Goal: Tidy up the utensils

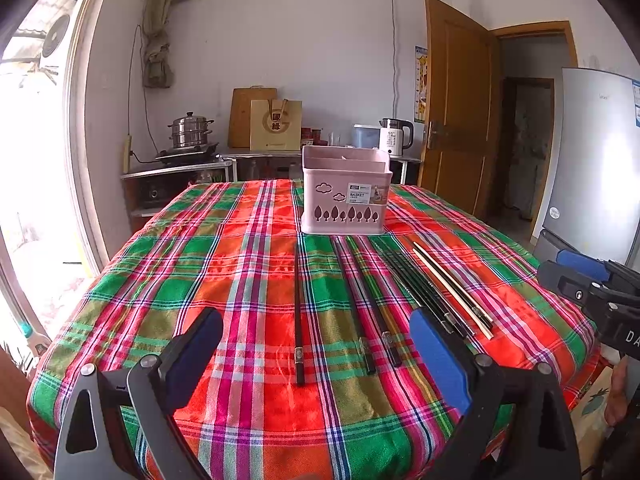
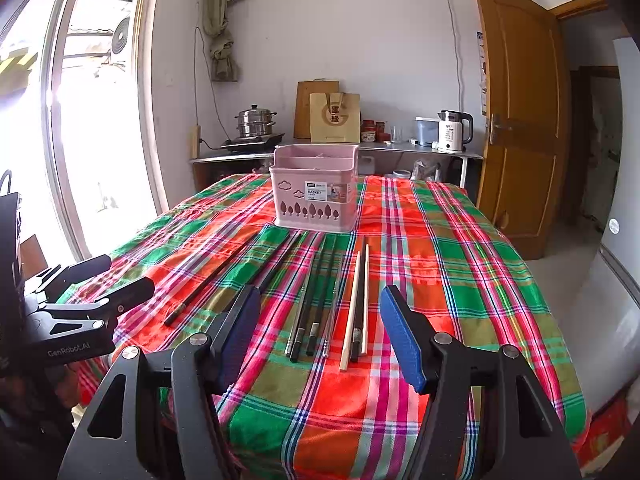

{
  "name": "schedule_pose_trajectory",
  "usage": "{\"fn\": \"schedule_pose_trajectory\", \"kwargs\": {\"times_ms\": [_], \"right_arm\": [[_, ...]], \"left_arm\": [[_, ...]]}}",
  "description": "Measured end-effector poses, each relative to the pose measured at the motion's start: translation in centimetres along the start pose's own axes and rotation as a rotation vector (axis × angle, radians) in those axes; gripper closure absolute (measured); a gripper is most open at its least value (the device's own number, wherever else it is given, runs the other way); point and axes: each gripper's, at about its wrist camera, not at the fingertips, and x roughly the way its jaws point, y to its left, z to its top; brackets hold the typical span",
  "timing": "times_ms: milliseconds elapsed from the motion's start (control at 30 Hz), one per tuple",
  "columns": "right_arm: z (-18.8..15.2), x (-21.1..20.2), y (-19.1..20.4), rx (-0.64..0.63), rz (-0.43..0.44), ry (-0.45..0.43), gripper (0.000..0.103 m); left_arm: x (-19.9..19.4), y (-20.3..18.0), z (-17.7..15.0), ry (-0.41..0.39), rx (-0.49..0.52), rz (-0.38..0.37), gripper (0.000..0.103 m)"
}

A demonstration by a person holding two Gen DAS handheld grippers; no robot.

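Closest to the left wrist camera, the left gripper [image 1: 316, 356] hovers low over the near edge of a plaid tablecloth [image 1: 224, 264], its two blue-padded fingers [image 1: 440, 356] spread wide apart and holding nothing. Between them on the cloth lies a single black chopstick [image 1: 298, 312], pointing away toward a pink utensil basket [image 1: 346, 190]. Just to its right lie two more dark chopsticks [image 1: 366, 304], then a tight bundle of dark ones [image 1: 420, 288], then a pale wooden pair [image 1: 452, 288], all fanned out on the cloth in front of the basket.

From the right wrist camera, the right gripper [image 2: 320, 336] is likewise wide open and empty, above the near ends of the dark bundle [image 2: 312, 308] and the pale pair [image 2: 356, 304]. The basket [image 2: 314, 188] stands upright toward the table's far side, divided inside; its contents cannot be made out. Behind the table, a counter holds a steel steamer pot [image 2: 256, 122] and a white kettle [image 2: 452, 132].
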Motion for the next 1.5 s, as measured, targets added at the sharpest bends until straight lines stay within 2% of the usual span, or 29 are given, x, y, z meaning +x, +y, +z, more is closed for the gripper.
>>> {"fn": "schedule_pose_trajectory", "kwargs": {"times_ms": [1500], "right_arm": [[-0.04,0.10,0.07,-0.001,0.001,-0.003,0.040]], "left_arm": [[-0.73,0.00,0.41,-0.003,-0.007,-0.014,0.008]]}}
